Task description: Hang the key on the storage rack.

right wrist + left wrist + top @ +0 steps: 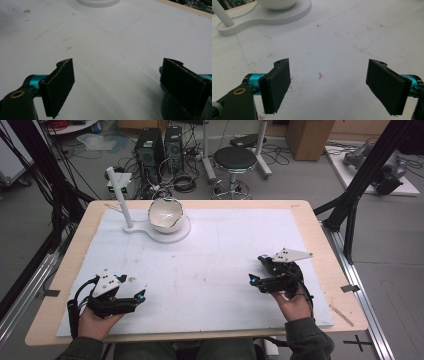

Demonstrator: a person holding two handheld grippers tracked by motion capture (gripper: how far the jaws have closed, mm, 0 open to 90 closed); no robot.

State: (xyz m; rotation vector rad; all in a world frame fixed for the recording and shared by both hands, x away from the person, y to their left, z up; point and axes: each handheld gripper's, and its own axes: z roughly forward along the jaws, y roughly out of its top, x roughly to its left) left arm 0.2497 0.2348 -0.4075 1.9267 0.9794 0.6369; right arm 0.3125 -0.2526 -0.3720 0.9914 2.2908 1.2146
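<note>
Broken white bowl (165,214) at the far left of the counter (310,227), seated on a white stand (172,233) beside its upright peg (120,197).

Judged brittle, light and sharp along the jagged rim; best taken low on the intact wall. Left gripper (141,296) and right gripper (251,279) held near the front edge, well apart from it, fingers (275,87) spread wide on nothing. Crack plain from the high view; stand base (265,17) and counter stains sharper through the left gripper view.
</note>
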